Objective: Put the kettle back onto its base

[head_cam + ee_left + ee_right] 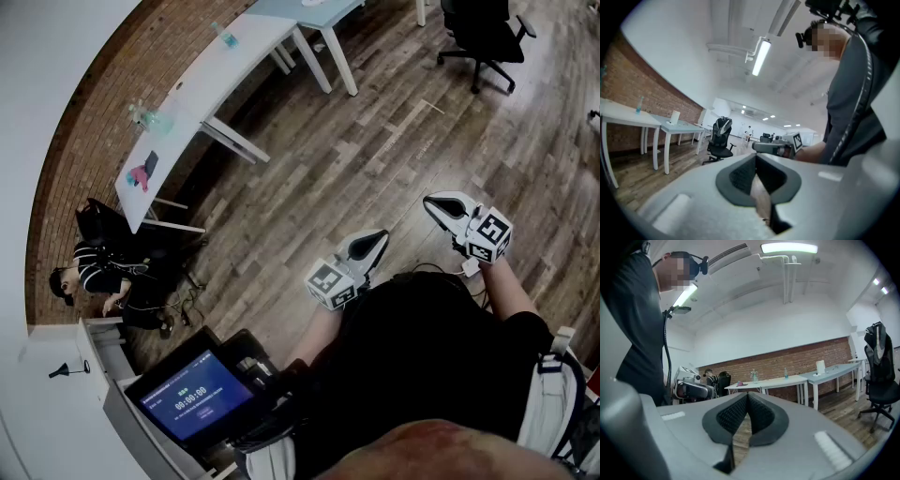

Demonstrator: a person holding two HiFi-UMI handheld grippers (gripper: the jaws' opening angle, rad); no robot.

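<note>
No kettle and no base show in any view. In the head view both grippers are held level in front of the person's dark torso, above a wooden floor. My left gripper [381,236] is shut with nothing between its jaws, and its marker cube [330,283] sits near the body. My right gripper [428,200] is also shut and empty. The left gripper view shows the dark pads [740,176] meeting at the tip of the left gripper [756,157], with the right gripper [774,146] beyond. In the right gripper view the right gripper [747,395] is closed too.
White desks [202,84] stand along a brick wall at the upper left. A black office chair [483,37] is at the top right. A seated person [94,267] is at the left, and a screen with a timer [192,398] at the lower left.
</note>
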